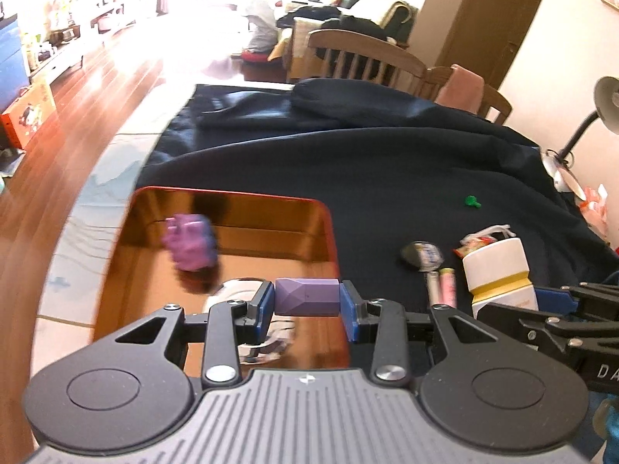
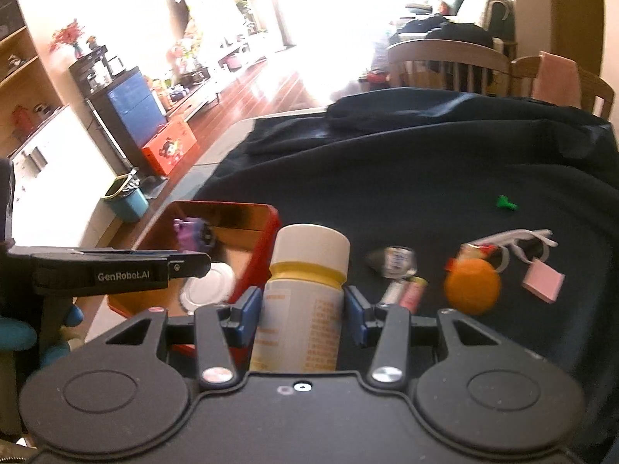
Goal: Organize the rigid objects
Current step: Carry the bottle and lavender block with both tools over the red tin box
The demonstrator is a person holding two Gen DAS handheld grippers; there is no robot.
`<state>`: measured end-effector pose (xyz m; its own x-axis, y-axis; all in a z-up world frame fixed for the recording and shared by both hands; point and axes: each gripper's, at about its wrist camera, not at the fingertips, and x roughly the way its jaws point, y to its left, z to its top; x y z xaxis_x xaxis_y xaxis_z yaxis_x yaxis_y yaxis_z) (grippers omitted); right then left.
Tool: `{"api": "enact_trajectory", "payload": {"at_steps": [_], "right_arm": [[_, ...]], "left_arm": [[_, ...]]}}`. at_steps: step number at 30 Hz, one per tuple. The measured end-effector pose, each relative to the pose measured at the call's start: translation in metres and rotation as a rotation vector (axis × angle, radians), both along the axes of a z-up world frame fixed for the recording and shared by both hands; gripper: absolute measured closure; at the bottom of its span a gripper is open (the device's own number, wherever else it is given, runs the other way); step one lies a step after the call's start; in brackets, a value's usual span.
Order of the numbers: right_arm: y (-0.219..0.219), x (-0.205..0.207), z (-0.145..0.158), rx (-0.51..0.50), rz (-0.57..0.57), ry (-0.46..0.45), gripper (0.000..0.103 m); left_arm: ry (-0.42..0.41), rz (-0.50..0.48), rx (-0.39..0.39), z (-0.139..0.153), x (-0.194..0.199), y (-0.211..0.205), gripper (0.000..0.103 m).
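Purple plastic, a small faceted block [image 1: 306, 296], sits crosswise between the blue pads of the left gripper [image 1: 305, 301], which is clamped on its two ends. It hangs above the near part of an orange tin tray [image 1: 232, 203] with a mirror-like copper floor. Inside the tray lie a blurred purple toy [image 1: 188, 241] toward the far side and a round clear lid [image 2: 207, 286] nearer the gripper.

To the right, the right gripper [image 2: 303, 309] is closed on a pale bottle [image 2: 305, 290] with a white cap and yellow band, held upright just beside the tray's red right wall.

Both tray and loose items rest on a dark navy cloth [image 1: 387, 178] spread over the table. On the cloth, right of the bottle, lie a metal spoon [image 2: 392, 261], two small tubes [image 2: 404, 292] side by side, an orange ball [image 2: 472, 286], a pink tag [image 2: 541, 282] on white ribbon, and, farther off, a small green piece [image 2: 505, 203]. Wooden chairs [image 1: 363, 54] stand behind the table.
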<state>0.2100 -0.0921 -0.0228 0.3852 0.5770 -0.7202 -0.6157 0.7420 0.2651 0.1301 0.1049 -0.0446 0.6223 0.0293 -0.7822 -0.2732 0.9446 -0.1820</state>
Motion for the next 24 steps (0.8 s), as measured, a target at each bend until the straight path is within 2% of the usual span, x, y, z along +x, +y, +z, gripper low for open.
{"api": "enact_trajectory", "payload": {"at_steps": [8, 12, 15, 24], "right_arm": [[0.049, -0.001, -0.001, -0.004, 0.054, 0.002, 0.057], [0.073, 0.000, -0.002, -0.016, 0.095, 0.001, 0.057], [0.090, 0.002, -0.005, -0.039, 0.120, -0.010, 0.057], [0.127, 0.017, -0.019, -0.106, 0.160, -0.020, 0.058]], "left_arm": [[0.031, 0.022, 0.020, -0.012, -0.008, 0.043, 0.068], [0.056, 0.029, 0.072, -0.022, -0.007, 0.059, 0.068], [0.059, 0.029, 0.081, -0.028, -0.005, 0.070, 0.068], [0.063, -0.026, 0.110, -0.038, 0.008, 0.074, 0.068]]}}
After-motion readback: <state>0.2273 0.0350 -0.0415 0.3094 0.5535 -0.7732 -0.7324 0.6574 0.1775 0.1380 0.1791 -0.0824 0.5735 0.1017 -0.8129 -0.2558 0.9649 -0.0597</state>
